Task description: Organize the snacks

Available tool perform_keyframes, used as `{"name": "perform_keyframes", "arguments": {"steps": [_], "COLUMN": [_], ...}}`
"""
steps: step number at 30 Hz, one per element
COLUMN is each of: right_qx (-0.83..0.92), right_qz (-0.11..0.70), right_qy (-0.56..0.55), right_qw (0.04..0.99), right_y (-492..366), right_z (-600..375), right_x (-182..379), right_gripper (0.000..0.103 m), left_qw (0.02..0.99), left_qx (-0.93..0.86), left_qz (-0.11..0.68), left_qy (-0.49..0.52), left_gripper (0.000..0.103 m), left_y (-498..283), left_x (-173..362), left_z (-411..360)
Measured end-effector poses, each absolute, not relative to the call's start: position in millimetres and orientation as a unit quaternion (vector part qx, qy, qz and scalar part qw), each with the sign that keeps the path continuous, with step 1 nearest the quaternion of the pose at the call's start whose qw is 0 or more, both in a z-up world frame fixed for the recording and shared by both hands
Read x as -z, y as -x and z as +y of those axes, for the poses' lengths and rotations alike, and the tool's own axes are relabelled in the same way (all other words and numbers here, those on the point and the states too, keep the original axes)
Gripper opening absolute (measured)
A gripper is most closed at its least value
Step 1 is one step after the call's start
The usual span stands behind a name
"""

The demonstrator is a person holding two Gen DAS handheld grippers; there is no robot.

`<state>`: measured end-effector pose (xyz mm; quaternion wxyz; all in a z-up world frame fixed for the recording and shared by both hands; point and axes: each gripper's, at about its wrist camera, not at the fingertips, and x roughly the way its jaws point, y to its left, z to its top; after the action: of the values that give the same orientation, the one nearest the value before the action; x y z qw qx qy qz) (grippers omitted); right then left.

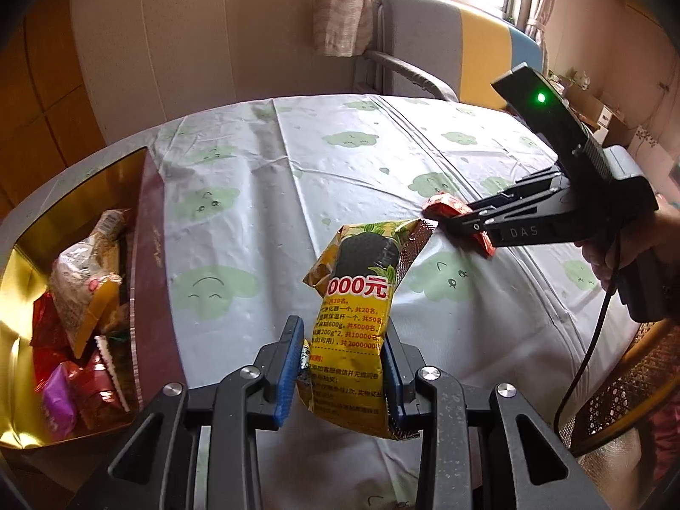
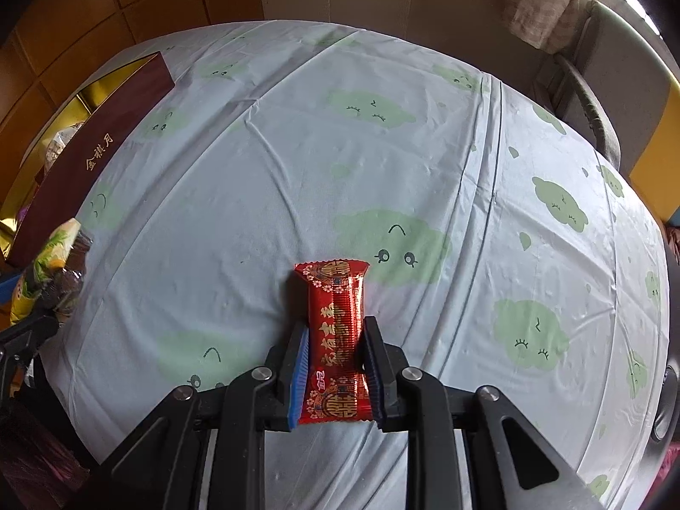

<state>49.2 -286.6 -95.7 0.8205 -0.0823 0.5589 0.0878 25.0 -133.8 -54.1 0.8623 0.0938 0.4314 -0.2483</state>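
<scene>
Over bench (image 2: 297,148) with cloud-print cloth: left tongs (image 1: 344,365) clamped on yellow snack packet (image 1: 357,318), packet lifted, just right of gold-lined box (image 1: 148,229). Right tongs (image 2: 335,361) clamped on red snack packet (image 2: 335,323), well right of box. More snacks (image 1: 80,310) lie inside box.

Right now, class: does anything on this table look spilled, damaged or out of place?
Nothing stands out. The yellow snack packet and red snack packet look intact, each held in a hand-held gripper; other snacks sit inside the gold-lined box.
</scene>
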Motion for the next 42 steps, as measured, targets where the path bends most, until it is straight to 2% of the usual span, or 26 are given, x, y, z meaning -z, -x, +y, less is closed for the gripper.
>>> {"name": "perform_keyframes", "arguments": {"steps": [11, 33, 42], "right_qx": [-0.086, -0.084, -0.083], "right_qz": [0.554, 0.547, 0.547], "right_qy": [0.1, 0.117, 0.118], "right_qw": [0.822, 0.825, 0.825], "right_y": [-46.3, -44.2, -44.0], "right_z": [-284.8, -281.2, -280.9], "right_x": [95.5, 95.6, 95.7], "right_gripper": [0.025, 0.025, 0.025], "left_qw": [0.88, 0.895, 0.901], "left_qx": [0.211, 0.161, 0.115], "left_qz": [0.42, 0.413, 0.418], "left_qy": [-0.075, -0.041, -0.015], "left_gripper": [0.035, 0.035, 0.035], "left_y": [-22.3, -26.9, -36.7], "left_x": [30.0, 16.4, 16.6], "left_z": [-108.0, -63.5, -22.2]}}
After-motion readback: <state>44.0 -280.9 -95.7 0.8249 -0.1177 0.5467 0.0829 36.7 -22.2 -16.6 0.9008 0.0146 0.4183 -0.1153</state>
